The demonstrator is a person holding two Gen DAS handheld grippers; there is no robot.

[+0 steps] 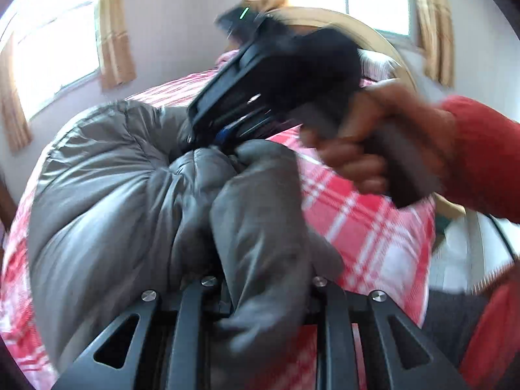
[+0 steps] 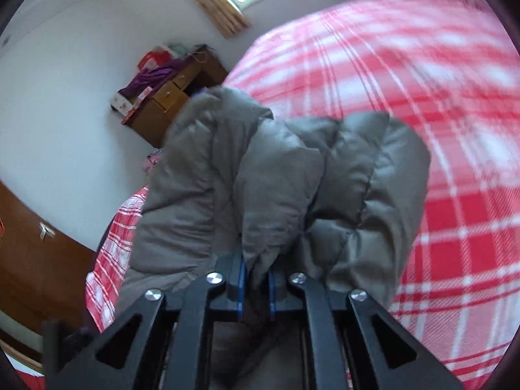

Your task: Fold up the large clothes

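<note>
A grey quilted puffer jacket [image 1: 107, 188] lies bunched on a bed with a red and white plaid cover [image 1: 364, 227]. My left gripper [image 1: 260, 295] is shut on a fold of the jacket that fills the gap between its fingers. In the left wrist view my right gripper [image 1: 217, 139], held by a hand in a red sleeve, bites the jacket from above. In the right wrist view my right gripper [image 2: 256, 279] is shut on a jacket [image 2: 276, 175] fold between its blue pads [image 2: 241, 279].
The plaid cover [image 2: 422, 81] stretches far to the right. A wooden drawer unit [image 2: 172, 104] with purple cloth and boxes on top stands by the white wall. Curtained windows [image 1: 55, 58] and a curved headboard [image 1: 390, 48] lie beyond the bed.
</note>
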